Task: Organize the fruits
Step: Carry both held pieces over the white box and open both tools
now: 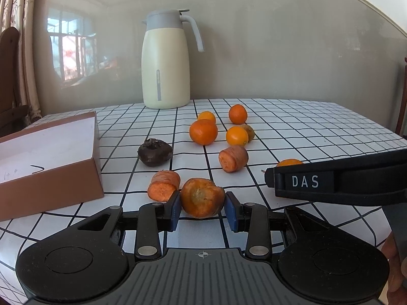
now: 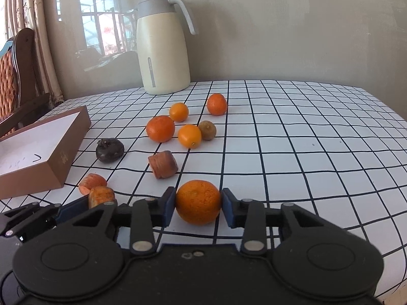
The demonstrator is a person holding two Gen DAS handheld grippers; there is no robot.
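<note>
Right wrist view is showing the right gripper point(image 2: 198, 203) clamping its jaws on a mandarin point(image 2: 198, 201) at 6 o'clock on the table point(image 2: 305, 152), while the left gripper point(image 1: 202, 203) is pinching a carrot chunk point(image 1: 202, 197); either rounded piece could be slipping out on lifting.

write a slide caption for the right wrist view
Right gripper closes on a tangerine on the checked tablecloth, box at left.

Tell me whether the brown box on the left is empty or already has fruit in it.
Empty as far as shown: the brown box shows only bare white floor with a pen mark; its near part is cut off in both views.
</note>
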